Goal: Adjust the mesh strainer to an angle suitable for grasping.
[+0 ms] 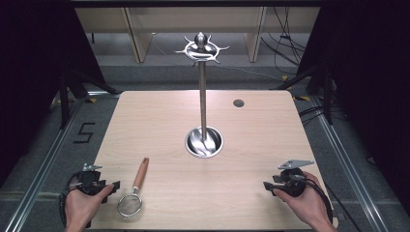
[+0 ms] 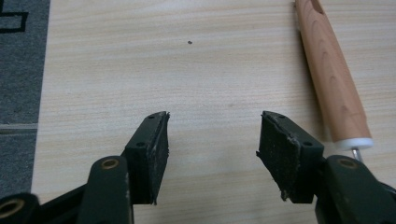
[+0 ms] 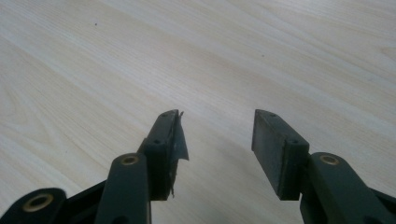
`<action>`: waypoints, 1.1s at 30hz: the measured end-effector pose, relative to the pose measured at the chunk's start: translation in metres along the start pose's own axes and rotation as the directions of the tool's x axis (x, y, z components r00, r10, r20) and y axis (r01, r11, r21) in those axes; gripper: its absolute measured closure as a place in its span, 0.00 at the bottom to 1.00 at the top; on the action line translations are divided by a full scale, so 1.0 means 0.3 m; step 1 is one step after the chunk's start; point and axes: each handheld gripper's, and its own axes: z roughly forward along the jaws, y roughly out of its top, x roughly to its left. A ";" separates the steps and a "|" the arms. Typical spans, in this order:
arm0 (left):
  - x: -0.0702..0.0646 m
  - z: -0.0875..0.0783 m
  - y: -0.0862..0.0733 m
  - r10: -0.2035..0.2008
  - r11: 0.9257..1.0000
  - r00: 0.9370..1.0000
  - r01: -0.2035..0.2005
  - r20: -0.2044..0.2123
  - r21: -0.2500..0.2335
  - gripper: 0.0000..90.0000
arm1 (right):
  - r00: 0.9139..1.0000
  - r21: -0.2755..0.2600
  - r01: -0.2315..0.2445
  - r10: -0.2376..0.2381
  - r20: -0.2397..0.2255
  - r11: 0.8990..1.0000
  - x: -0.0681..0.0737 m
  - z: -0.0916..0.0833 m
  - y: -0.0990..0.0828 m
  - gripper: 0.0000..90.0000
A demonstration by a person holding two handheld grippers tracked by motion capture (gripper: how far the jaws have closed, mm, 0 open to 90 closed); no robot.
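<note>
A small mesh strainer (image 1: 129,205) with a wooden handle (image 1: 140,174) lies near the table's front left, handle pointing away. My left gripper (image 1: 112,187) rests just left of it, open with nothing between its pads; its own view has the wooden handle (image 2: 332,79) off to the right of the open left gripper (image 2: 212,133). A tall metal hanging stand (image 1: 202,92) with hooked arms (image 1: 201,48) rises from a round base (image 1: 204,141) at the table's centre. My right gripper (image 1: 269,186) sits at the front right, open over bare wood, and its own view looks along the right gripper (image 3: 215,130).
The light wooden table (image 1: 159,116) has a small dark round hole (image 1: 238,103) at the back right. Grey floor with rails surrounds it, with shelving legs and cables behind. A floor marking (image 1: 83,132) lies to the left.
</note>
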 end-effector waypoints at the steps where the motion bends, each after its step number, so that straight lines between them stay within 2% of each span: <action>1: 0.002 -0.007 0.006 0.014 1.000 1.000 -0.014 -0.002 0.012 0.52 | 1.000 0.006 -0.003 0.003 0.003 1.000 -0.004 -0.005 0.000 0.58; 2: 0.002 -0.007 0.006 0.014 1.000 1.000 -0.014 -0.002 0.012 0.59 | 1.000 0.006 -0.003 0.003 0.003 1.000 -0.004 -0.005 0.000 0.58; 3: -0.001 -0.011 0.015 0.035 0.999 0.999 -0.035 -0.008 0.012 0.66 | 1.000 0.023 0.013 -0.013 0.003 1.000 -0.018 -0.009 -0.002 0.58; 4: -0.004 -0.011 0.025 0.070 0.997 0.997 -0.070 -0.014 0.014 0.66 | 1.000 0.023 0.013 -0.013 0.003 1.000 -0.018 -0.009 -0.002 0.58; 5: -0.013 -0.007 0.037 0.094 0.995 0.995 -0.093 -0.025 0.019 0.71 | 0.999 0.045 -0.034 0.034 0.001 0.998 -0.009 -0.015 -0.001 0.58; 6: -0.028 0.003 0.069 0.144 0.989 0.989 -0.143 -0.031 0.043 0.82 | 1.000 -0.018 -0.014 0.014 0.013 1.000 -0.016 0.005 -0.008 0.58; 7: -0.028 0.003 0.069 0.144 0.989 0.989 -0.143 -0.031 0.043 0.88 | 1.000 -0.018 -0.014 0.014 0.013 1.000 -0.016 0.005 -0.008 0.58; 8: -0.041 0.015 0.085 0.154 0.987 0.987 -0.152 -0.037 0.050 0.93 | 0.999 0.001 -0.047 0.047 -0.001 0.999 -0.010 0.001 -0.003 0.57; 9: -0.052 0.027 0.103 0.177 0.983 0.983 -0.174 -0.045 0.067 0.93 | 0.999 0.001 -0.047 0.047 -0.001 0.999 -0.010 0.001 -0.003 0.57; 10: -0.066 0.058 0.140 0.188 0.977 0.982 -0.184 -0.031 0.104 0.99 | 0.999 -0.001 -0.052 0.052 -0.011 0.999 -0.010 0.003 -0.003 0.56; 11: -0.073 0.075 0.158 0.195 0.973 0.980 -0.189 -0.027 0.134 0.99 | 0.999 -0.005 -0.049 0.049 -0.010 0.999 -0.010 0.004 -0.003 0.56; 12: -0.073 0.075 0.158 0.195 0.973 0.980 -0.189 -0.027 0.134 1.00 | 0.999 -0.008 -0.051 0.050 -0.011 0.999 -0.011 0.004 -0.004 0.56; 13: -0.075 0.092 0.175 0.213 0.966 0.977 -0.207 -0.022 0.157 1.00 | 0.999 -0.008 -0.051 0.050 -0.011 0.999 -0.011 0.004 -0.004 0.56; 14: -0.092 0.131 0.190 0.206 0.968 0.977 -0.196 -0.050 0.158 1.00 | 1.000 0.010 -0.030 0.030 -0.006 0.999 -0.020 -0.007 -0.001 0.56; 15: -0.101 0.144 0.197 0.188 0.971 0.980 -0.175 -0.061 0.165 1.00 | 0.998 0.033 -0.057 0.058 -0.007 0.998 -0.017 -0.015 -0.001 0.56; 16: -0.101 0.144 0.197 0.188 0.971 0.980 -0.175 -0.061 0.165 1.00 | 0.998 -0.031 -0.055 0.055 -0.009 0.998 -0.022 -0.003 -0.007 0.56; 17: -0.103 0.151 0.205 0.201 0.966 0.977 -0.185 -0.071 0.180 1.00 | 0.997 0.017 -0.070 0.070 -0.010 0.997 -0.023 -0.019 -0.005 0.56; 18: -0.113 0.163 0.216 0.227 0.957 0.971 -0.207 -0.081 0.201 1.00 | 0.998 0.009 -0.068 0.068 -0.007 0.998 -0.029 -0.019 -0.007 0.56; 19: -0.120 0.169 0.218 0.230 0.956 0.971 -0.212 -0.071 0.203 1.00 | 1.000 -0.026 -0.021 0.021 0.002 0.999 -0.044 -0.009 -0.012 0.56; 20: -0.120 0.169 0.218 0.230 0.956 0.971 -0.212 -0.071 0.203 1.00 | 1.000 -0.026 -0.021 0.021 0.002 0.999 -0.044 -0.009 -0.012 0.56; 21: -0.134 0.187 0.221 0.243 0.953 0.967 -0.225 -0.071 0.201 1.00 | 0.997 0.022 -0.073 0.073 0.000 0.997 -0.040 -0.027 -0.008 0.56; 22: -0.134 0.187 0.221 0.243 0.953 0.967 -0.225 -0.071 0.201 1.00 | 0.997 0.022 -0.073 0.073 0.000 0.997 -0.040 -0.027 -0.008 0.56; 23: -0.135 0.188 0.230 0.288 0.941 0.955 -0.266 -0.078 0.211 1.00 | 0.995 0.009 -0.102 0.102 -0.008 0.995 -0.037 -0.027 -0.010 0.56; 24: -0.139 0.193 0.232 0.284 0.942 0.956 -0.265 -0.069 0.206 1.00 | 0.995 -0.046 -0.100 0.100 -0.003 0.994 -0.040 -0.017 -0.015 0.56; 25: -0.149 0.195 0.232 0.265 0.947 0.962 -0.247 -0.065 0.207 1.00 | 0.995 -0.046 -0.100 0.100 -0.003 0.994 -0.040 -0.017 -0.015 0.56; 26: -0.158 0.196 0.232 0.266 0.946 0.962 -0.247 -0.068 0.210 1.00 | 0.997 -0.040 -0.077 0.077 0.005 0.996 -0.044 -0.021 -0.014 0.56; 27: -0.157 0.195 0.239 0.314 0.929 0.948 -0.295 -0.056 0.222 1.00 | 0.995 0.006 -0.096 0.096 -0.005 0.995 -0.038 -0.032 -0.012 0.56; 28: -0.169 0.190 0.241 0.316 0.923 0.949 -0.303 -0.017 0.237 1.00 | 0.995 -0.009 -0.095 0.095 -0.007 0.995 -0.035 -0.032 -0.013 0.56; 29: -0.169 0.190 0.241 0.316 0.923 0.949 -0.303 -0.017 0.237 1.00 | 0.996 -0.025 -0.094 0.094 -0.013 0.995 -0.036 -0.028 -0.014 0.56; 30: -0.190 0.198 0.226 0.253 0.949 0.967 -0.244 -0.022 0.201 1.00 | 0.996 -0.025 -0.094 0.094 -0.013 0.995 -0.036 -0.028 -0.014 0.56; 31: -0.199 0.199 0.230 0.283 0.940 0.959 -0.279 0.006 0.194 1.00 | 0.997 -0.004 -0.076 0.076 -0.002 0.997 -0.038 -0.030 -0.015 0.56; 32: -0.199 0.199 0.230 0.283 0.940 0.959 -0.279 0.006 0.194 1.00 | 0.997 -0.004 -0.076 0.076 -0.002 0.997 -0.038 -0.030 -0.015 0.56; 33: -0.214 0.191 0.241 0.322 0.925 0.947 -0.316 0.004 0.213 1.00 | 0.996 0.002 -0.094 0.094 -0.007 0.996 -0.033 -0.028 -0.015 0.56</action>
